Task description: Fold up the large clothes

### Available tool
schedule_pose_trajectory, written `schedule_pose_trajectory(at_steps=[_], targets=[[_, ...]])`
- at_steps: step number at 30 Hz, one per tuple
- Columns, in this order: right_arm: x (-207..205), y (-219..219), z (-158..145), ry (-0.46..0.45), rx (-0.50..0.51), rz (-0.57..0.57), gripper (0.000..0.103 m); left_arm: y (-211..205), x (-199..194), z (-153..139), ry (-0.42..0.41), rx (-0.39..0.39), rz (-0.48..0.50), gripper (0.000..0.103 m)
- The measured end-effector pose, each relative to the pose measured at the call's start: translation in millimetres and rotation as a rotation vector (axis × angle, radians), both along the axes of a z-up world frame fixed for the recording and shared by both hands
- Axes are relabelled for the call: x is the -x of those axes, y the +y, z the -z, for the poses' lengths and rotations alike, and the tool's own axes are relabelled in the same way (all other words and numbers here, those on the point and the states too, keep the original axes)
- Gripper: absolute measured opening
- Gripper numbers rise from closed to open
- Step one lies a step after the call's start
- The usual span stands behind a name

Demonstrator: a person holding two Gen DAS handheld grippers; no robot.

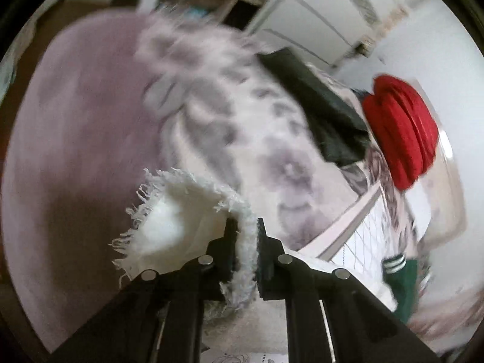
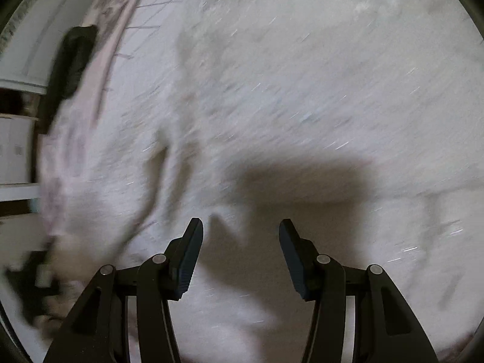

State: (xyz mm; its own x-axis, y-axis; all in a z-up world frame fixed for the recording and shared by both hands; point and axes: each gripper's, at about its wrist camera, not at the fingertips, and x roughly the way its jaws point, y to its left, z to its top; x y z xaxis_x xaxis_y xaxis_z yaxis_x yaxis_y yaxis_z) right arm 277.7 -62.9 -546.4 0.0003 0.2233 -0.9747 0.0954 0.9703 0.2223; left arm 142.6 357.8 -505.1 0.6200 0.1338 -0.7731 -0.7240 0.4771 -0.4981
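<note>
Jaws: my left gripper clamped on the frayed white hem of a fuzzy white garment, my right gripper apart, empty, over that fabric spread on the bed — folding barely begun, creases all remaining.

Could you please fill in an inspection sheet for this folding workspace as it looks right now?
Surface: a bed with a floral cover and a mauve sheet; blurred.
Job's things: white fuzzy garment spread out, filling the right wrist view; its fringed edge lifted.
Clutter: red folded garment, dark garment, green piece with white stripes, all on the bed.
Grippers: left gripper shut on the fringed edge; right gripper open, empty, above the white garment.
Cables: nothing seen.
Surroundings: white cabinets beyond the bed.
</note>
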Motion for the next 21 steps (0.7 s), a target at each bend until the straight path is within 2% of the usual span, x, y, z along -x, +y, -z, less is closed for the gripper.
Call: schedule_pose_trajectory(at_steps=[2,3,4,5,7,12,16,21], targets=[[-5.8,-5.2,-5.7,-0.017,0.166,-0.019,0.061,-10.1,-11.1,-26.1,0.024,-0.091,0.059,0.008],[-8.9,-8.7,-8.2,-0.031,0.228,-0.024,0.073,-17.7,-19.9,-40.7,0.037,-0.143,0.097,0.008],[-12.5,-12.4,-12.4,-0.061,0.285,-0.032,0.077,-24.7,-29.1,-52.3,0.043,-0.179,0.13,0.008],[-16.2,-15.2,-16.9,-0.093,0.323,-0.044,0.077,-32.8,-34.7,-63.9,0.038,-0.205,0.165,0.008],[-23.8,-24.0,-24.3,-0.123,0.341,-0.047,0.077,-58.7,-45.3,-92.6,0.033,-0.264,0.252,0.008],[-30.9,-75.6,-40.0,-0.106,0.245,0.071,0.077,-164.0,-89.4,-150.9,-0.037,-0.377,0.511,0.008],[-15.5,-144.1,-51.2,-0.082,0.21,0.174,0.077,-282.2,-124.1,-160.0,-0.082,-0.33,0.747,0.007],[8.7,-240.1,-59.7,-0.071,0.24,0.278,0.077,-451.5,-145.5,-122.7,-0.05,-0.206,1.025,0.007]])
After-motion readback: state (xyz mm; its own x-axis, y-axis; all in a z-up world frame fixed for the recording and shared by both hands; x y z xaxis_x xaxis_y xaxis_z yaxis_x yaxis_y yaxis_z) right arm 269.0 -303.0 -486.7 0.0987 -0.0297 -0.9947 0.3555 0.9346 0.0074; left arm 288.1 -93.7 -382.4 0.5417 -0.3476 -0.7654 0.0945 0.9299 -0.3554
